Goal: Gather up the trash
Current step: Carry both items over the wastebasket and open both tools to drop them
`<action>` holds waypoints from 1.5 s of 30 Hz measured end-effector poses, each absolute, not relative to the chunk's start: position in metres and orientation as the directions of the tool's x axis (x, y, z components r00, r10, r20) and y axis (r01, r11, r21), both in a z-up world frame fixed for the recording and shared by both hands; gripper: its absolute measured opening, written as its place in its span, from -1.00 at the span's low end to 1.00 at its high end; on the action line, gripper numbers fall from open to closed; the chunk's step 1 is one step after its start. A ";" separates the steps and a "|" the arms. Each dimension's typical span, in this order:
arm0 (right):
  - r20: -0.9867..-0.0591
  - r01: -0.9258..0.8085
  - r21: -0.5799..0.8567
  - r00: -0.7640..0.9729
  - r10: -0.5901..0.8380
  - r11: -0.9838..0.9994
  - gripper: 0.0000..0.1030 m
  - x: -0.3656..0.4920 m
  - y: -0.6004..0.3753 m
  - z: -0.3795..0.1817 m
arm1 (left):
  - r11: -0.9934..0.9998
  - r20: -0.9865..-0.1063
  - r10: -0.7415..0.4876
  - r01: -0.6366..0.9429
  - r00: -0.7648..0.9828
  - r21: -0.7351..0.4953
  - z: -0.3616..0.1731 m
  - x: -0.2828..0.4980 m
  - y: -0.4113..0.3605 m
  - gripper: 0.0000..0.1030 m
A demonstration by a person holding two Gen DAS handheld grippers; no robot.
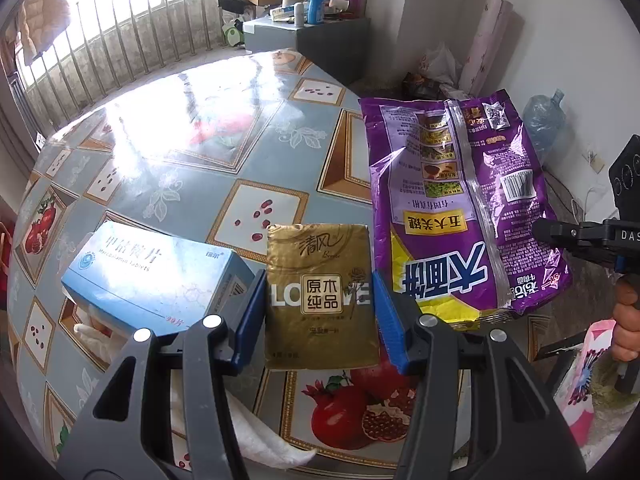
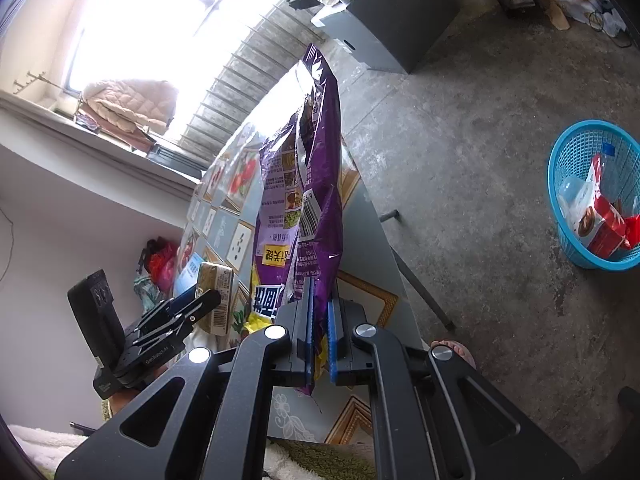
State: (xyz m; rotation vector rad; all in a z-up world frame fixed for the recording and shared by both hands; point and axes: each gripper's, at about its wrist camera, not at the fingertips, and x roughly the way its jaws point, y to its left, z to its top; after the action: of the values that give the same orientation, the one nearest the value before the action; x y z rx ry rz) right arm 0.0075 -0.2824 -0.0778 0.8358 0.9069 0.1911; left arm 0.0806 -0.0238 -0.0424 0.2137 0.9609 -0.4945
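A gold tissue pack (image 1: 320, 296) stands between the blue pads of my left gripper (image 1: 320, 292), which press on its two side edges just above the patterned table (image 1: 180, 184). A large purple snack bag (image 1: 448, 208) lies to its right over the table's edge. In the right wrist view the same bag (image 2: 316, 168) rises crumpled from my right gripper (image 2: 320, 292), whose jaws are shut on its lower end. From that side the left gripper (image 2: 208, 296) and the gold pack (image 2: 218, 292) show at the left. A blue basket (image 2: 560, 168) on the floor holds red and clear wrappers.
A light blue medicine box (image 1: 152, 272) lies left of the gold pack, with crumpled white tissue (image 1: 260, 436) under it. A pink packet (image 1: 588, 368) shows by a hand at the right. A grey cabinet (image 1: 320, 36) stands beyond the table, and bare concrete floor (image 2: 460, 160) surrounds the basket.
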 end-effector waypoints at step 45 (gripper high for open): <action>-0.841 0.789 -0.082 0.274 -0.467 0.610 -0.19 -0.002 -0.505 -0.265 | 0.599 -0.837 -0.528 0.761 0.141 -0.250 -0.052 0.134 -0.332 -0.05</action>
State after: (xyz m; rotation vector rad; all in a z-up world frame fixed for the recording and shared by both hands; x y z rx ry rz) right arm -0.0018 -0.5046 -0.2651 0.3888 0.9681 -0.8730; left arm 0.1337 -0.3317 -0.0524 0.2585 1.0787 -0.9456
